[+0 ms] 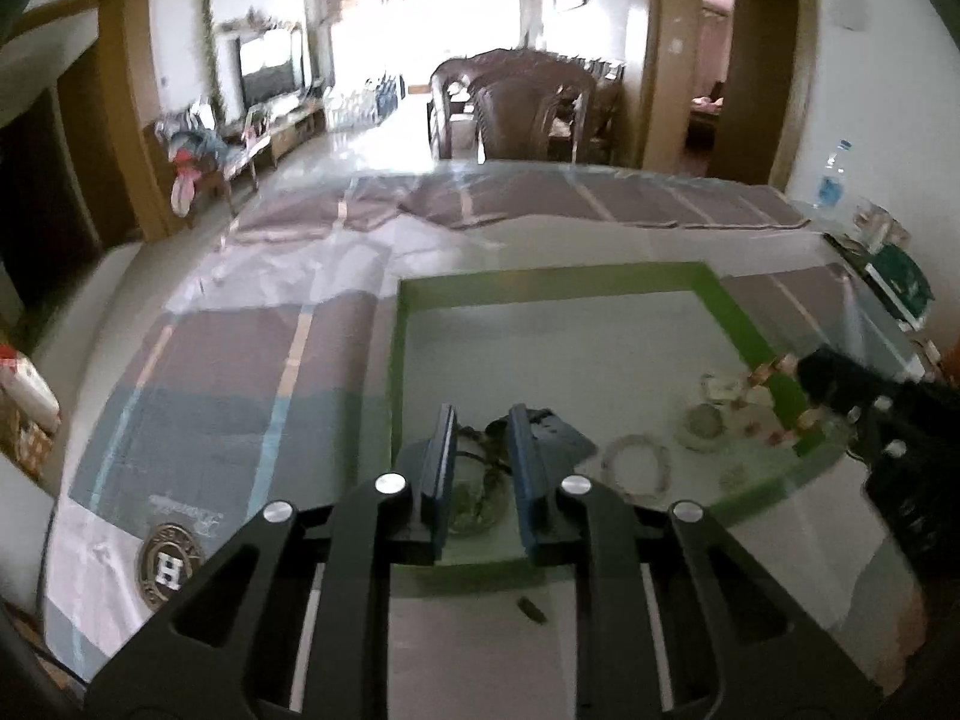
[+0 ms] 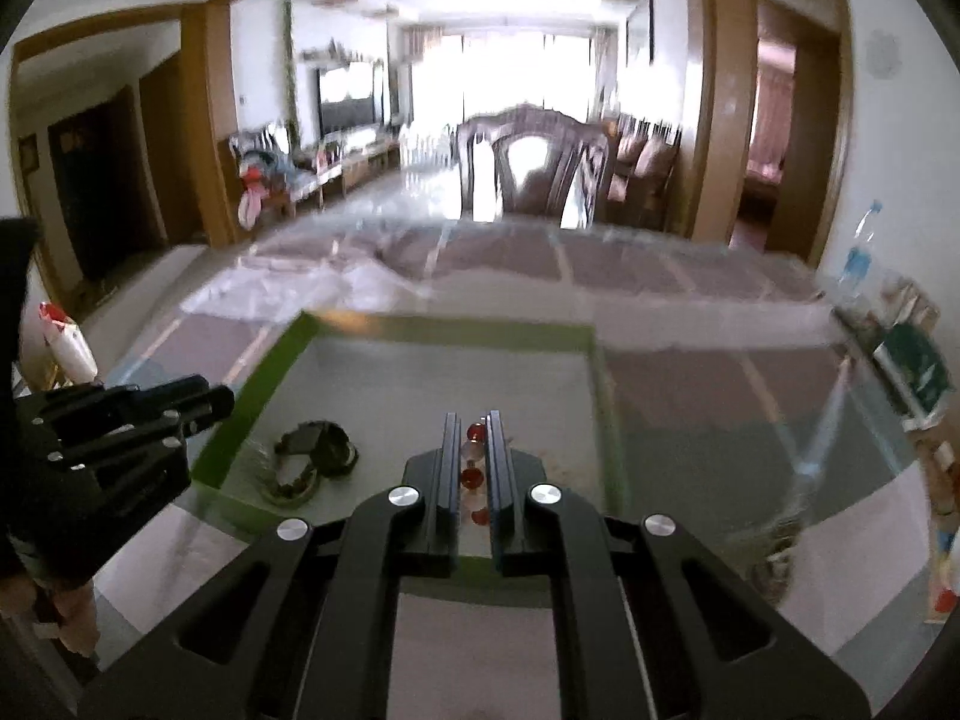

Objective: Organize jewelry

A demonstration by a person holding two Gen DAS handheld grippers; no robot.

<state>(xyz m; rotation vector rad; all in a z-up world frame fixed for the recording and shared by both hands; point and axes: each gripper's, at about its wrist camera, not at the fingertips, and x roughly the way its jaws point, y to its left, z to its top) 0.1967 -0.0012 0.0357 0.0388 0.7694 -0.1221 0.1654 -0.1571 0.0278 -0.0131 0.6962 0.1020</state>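
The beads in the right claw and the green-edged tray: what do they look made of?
Beads: glossy red and pale translucent rounds, so glass, stone or plastic; the look leaves it open. They sit clamped in the right claw. Tray: flat grey floor with a matte bright-green rim, probably plastic or painted board; motion blur hides any grain.

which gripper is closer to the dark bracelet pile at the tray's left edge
Left. The left gripper hangs right above the dark bracelet pile, which shows between its fingers. The right gripper, shut on a red and clear bead bracelet, is over toward the tray's right side.
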